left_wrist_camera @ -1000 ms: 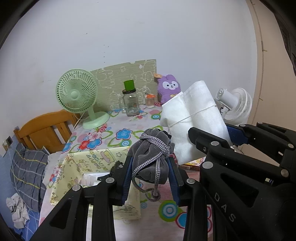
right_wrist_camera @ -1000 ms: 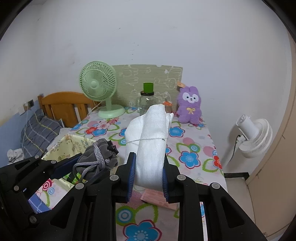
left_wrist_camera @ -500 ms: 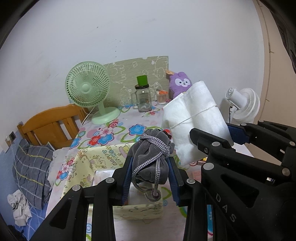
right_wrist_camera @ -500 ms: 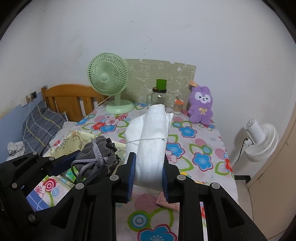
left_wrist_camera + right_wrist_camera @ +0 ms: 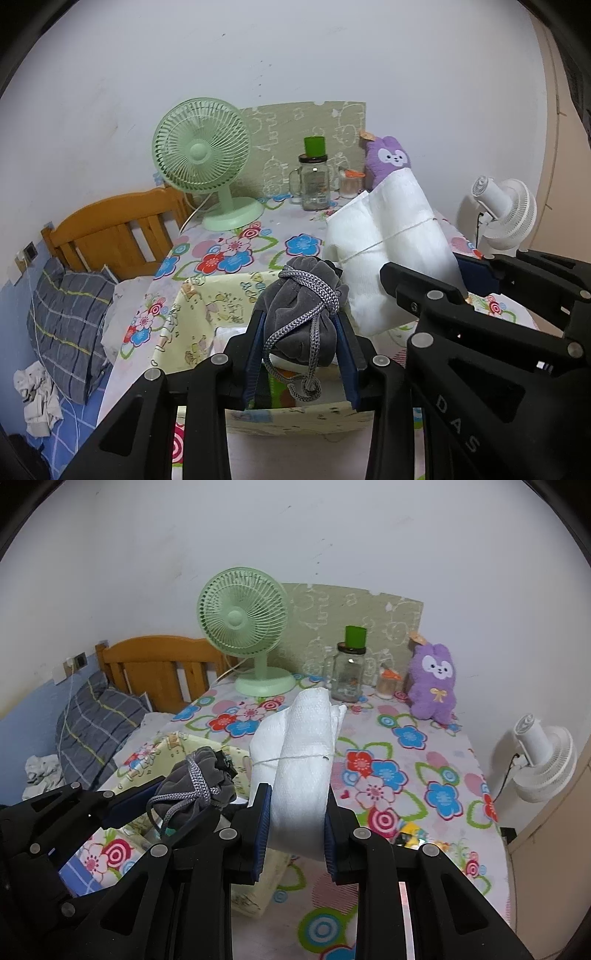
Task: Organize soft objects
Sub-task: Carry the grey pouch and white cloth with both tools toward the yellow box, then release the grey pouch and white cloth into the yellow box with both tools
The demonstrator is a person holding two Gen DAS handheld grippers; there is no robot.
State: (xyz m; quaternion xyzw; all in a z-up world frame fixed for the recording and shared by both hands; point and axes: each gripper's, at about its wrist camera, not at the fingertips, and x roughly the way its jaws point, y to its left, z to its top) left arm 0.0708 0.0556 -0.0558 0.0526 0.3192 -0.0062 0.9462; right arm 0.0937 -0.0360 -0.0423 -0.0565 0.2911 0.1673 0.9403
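My left gripper (image 5: 301, 332) is shut on a grey velvet drawstring pouch (image 5: 301, 317), its cord hanging down in front. It hangs above a pale yellow fabric storage box (image 5: 207, 306) with cartoon print. My right gripper (image 5: 297, 812) is shut on a white folded cloth bundle (image 5: 304, 760) tied with thin string, held just right of the box (image 5: 147, 764). In the left wrist view the bundle (image 5: 391, 254) and the right gripper's black frame fill the right side. In the right wrist view the pouch (image 5: 199, 786) sits at the left, over the box.
A floral tablecloth (image 5: 406, 775) covers the table. At its back stand a green fan (image 5: 243, 627), a glass jar with green lid (image 5: 349, 672), a small jar and a purple plush rabbit (image 5: 436, 683). A bed with plaid pillow (image 5: 96, 727) lies left; a white fan (image 5: 543, 760) stands right.
Both grippers have moved together to the left and toward the yellow box, which now lies closer beneath the pouch. Both grips are unchanged.
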